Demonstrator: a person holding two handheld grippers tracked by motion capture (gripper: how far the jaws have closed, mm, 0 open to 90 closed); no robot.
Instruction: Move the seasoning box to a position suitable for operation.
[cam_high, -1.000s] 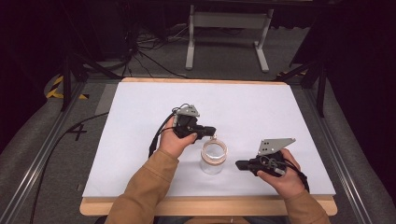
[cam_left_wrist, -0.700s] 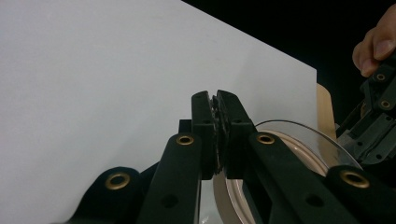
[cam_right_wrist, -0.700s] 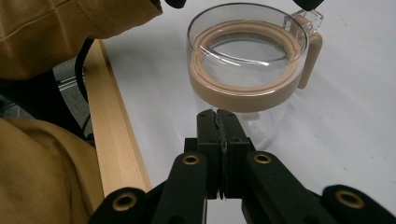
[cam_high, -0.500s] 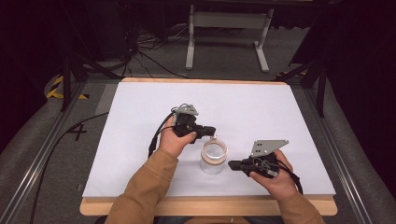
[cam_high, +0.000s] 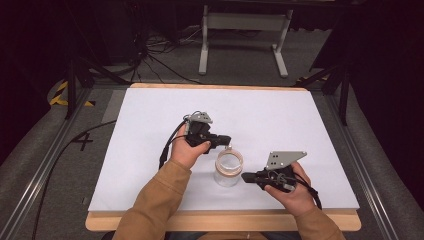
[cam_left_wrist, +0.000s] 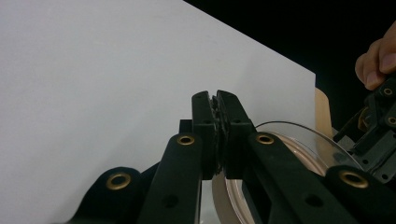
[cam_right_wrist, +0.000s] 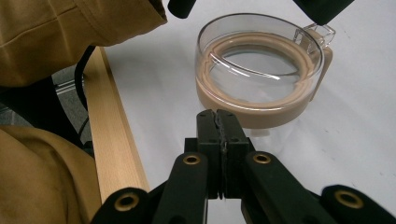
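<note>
A clear glass jar (cam_high: 228, 170) with a tan band under its rim stands on the white sheet (cam_high: 150, 165), between my two hands. My left gripper (cam_high: 227, 140) is shut, and its tips sit at the jar's far rim, right over a small clear tab (cam_right_wrist: 322, 30). I cannot tell whether the tab is pinched. In the left gripper view the black jaws (cam_left_wrist: 215, 100) meet, with the jar's rim (cam_left_wrist: 299, 140) just to their right. My right gripper (cam_high: 245, 177) is shut and empty; it points at the jar (cam_right_wrist: 261, 70) from a short gap away.
The table's wooden front edge (cam_high: 225, 220) runs below my hands, and tan sleeves (cam_right_wrist: 70, 37) lie close to the jar. A metal stand (cam_high: 240, 30) and cables (cam_high: 150, 50) sit on the floor beyond the table. A rail (cam_high: 45, 165) runs along the left.
My right gripper has edged left toward the jar. The left gripper and the jar have stayed where they were.
</note>
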